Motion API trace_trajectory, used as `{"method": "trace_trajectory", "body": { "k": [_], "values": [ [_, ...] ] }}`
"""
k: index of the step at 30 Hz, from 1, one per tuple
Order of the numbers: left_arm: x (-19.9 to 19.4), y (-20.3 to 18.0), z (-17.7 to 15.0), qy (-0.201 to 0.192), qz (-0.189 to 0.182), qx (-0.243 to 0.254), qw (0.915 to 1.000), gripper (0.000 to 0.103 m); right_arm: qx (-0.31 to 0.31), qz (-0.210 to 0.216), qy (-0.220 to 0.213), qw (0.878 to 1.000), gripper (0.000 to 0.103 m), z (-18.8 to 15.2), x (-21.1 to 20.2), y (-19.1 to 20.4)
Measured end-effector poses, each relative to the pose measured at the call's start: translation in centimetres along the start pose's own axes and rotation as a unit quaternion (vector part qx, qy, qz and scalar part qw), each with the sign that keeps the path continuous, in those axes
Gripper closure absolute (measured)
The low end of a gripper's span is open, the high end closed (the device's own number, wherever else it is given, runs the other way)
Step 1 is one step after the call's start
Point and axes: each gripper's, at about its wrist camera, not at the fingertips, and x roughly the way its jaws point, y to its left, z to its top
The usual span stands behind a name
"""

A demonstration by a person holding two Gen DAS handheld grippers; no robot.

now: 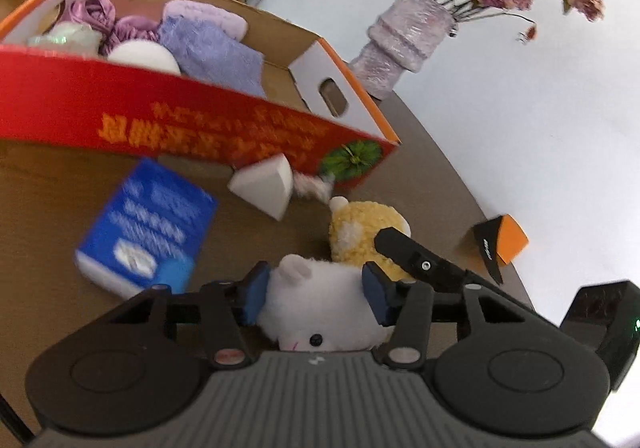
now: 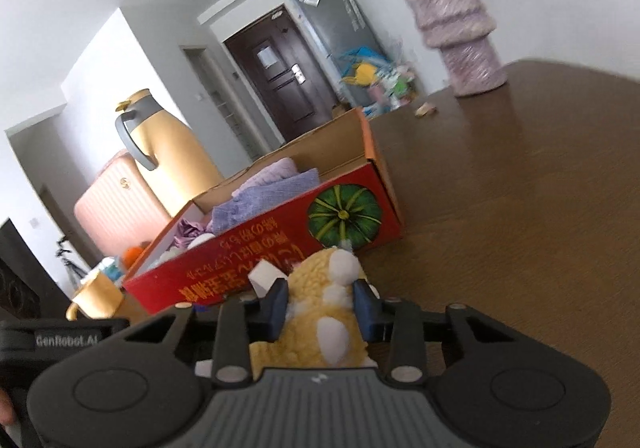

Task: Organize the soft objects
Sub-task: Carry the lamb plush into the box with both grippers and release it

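Both toys sit on the brown table (image 2: pixel 520 208) right by the red cardboard box (image 1: pixel 168 120) that already holds towels, so each one's a short hop. The left gripper (image 1: pixel 316 296) pinches a white plush (image 1: pixel 320 308), the right gripper (image 2: pixel 320 308) squeezes a yellow plush (image 2: pixel 320 312). There's a vase of dried flowers (image 1: pixel 404 36) behind, and the room's cluttered.

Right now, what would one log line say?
left tongs: shut on white plush | right tongs: shut on yellow plush | red box: holds cloths
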Motion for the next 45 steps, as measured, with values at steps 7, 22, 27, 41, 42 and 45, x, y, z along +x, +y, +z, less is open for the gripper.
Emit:
{"method": "trace_trajectory", "body": {
  "k": [7,22,27,41,42,45],
  "values": [
    [-1.2,-1.1,-1.8,0.017,-0.012,0.014,0.9997,0.045,0.029,-0.021,-0.024,0.999,0.067,-2.8,-4.6,-0.6],
    [-2.3,-2.0,-3.5,0.024,-0.036,0.000,0.9991,0.053,0.059,-0.042,-0.026,0.997,0.068,-4.0,-7.5,-0.1],
    [-3.2,-2.8,-1.2,-0.007,-0.055,0.000,0.9985,0.054,0.045,-0.038,-0.050,0.997,0.068,-2.7,-8.3,0.6],
    [2.5,-1.1,15.0,-0.035,0.014,-0.012,0.9992,0.054,-0.036,-0.027,-0.031,0.999,0.068,14.8,4.5,6.0],
    [3.8,-0.1,15.1,-0.020,0.018,-0.023,0.9994,0.054,-0.032,-0.037,-0.014,0.999,0.068,15.0,6.3,5.5],
    [7.0,1.3,14.9,0.011,0.033,-0.019,0.9992,0.055,-0.045,-0.075,0.028,0.996,0.071,14.7,10.8,4.6]
  ]
}}
